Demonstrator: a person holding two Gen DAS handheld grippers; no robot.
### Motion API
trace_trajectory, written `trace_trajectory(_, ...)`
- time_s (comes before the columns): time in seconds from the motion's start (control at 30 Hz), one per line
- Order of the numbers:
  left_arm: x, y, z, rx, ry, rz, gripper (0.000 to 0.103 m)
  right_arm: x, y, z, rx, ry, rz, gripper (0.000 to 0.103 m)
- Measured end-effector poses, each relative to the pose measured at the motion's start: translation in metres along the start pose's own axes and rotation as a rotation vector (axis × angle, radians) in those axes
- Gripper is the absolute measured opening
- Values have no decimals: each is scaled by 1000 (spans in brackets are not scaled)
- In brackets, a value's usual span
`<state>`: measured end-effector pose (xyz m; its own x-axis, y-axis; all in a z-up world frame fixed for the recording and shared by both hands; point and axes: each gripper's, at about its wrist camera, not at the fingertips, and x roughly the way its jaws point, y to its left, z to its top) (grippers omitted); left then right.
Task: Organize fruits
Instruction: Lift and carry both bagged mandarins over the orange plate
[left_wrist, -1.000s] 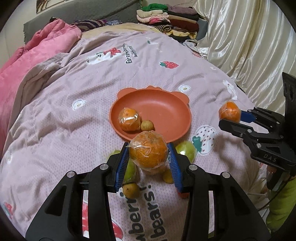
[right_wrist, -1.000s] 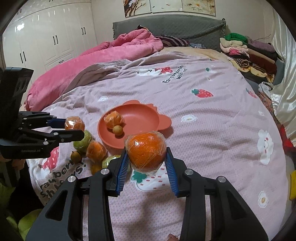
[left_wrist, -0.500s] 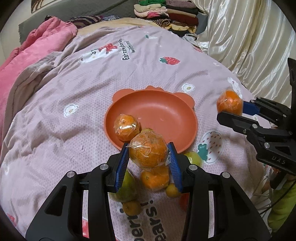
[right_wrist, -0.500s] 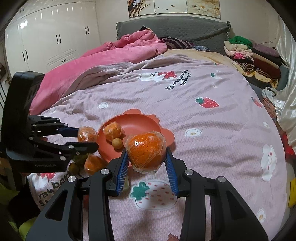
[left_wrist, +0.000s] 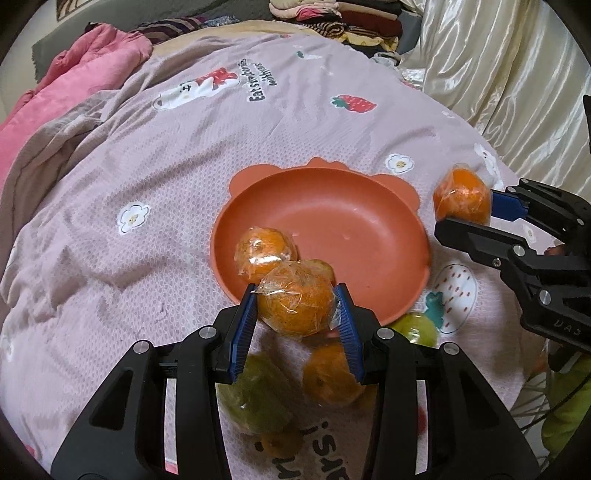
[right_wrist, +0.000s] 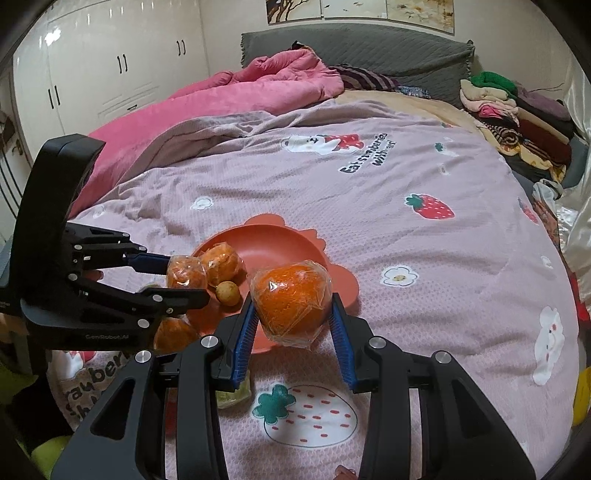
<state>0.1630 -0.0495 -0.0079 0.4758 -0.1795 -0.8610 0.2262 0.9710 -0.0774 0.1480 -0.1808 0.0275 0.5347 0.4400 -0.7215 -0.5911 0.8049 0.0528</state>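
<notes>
Left gripper (left_wrist: 297, 308) clamped on a plastic-wrapped orange (left_wrist: 295, 297), held over the near rim of the orange bear-eared plate (left_wrist: 354, 221). Right gripper (right_wrist: 291, 317) clamped on a second wrapped orange (right_wrist: 290, 295), poised at the plate's right edge. Already in the plate: 1 wrapped orange (left_wrist: 264, 253) and 1 small brownish fruit (right_wrist: 228, 292). On the quilt (left_wrist: 184, 147) just before the plate: another orange (left_wrist: 330, 373) and 2 green fruits (left_wrist: 255, 395), not yet collected.

To do this step well: carry each orange further over the bare middle of the plate, away from the 2 fruits inside. Lower close to the plate floor before opening, since round fruit probably rolls on a soft bed. Release 1 side first, to keep the 2 grippers apart. Open slowly, as the loose wrap may stick to the blue pads (left_wrist: 243, 328).
</notes>
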Motion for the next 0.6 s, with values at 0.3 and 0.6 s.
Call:
trace_trajectory(0.3, 7, 6, 2, -16, 2, -11, 34, 18, 9, 4, -50, 40, 2, 37)
trace_trajectory(0.6, 6, 11, 4, -32, -10, -23, 36, 32, 14, 5, -89, 79, -16, 37)
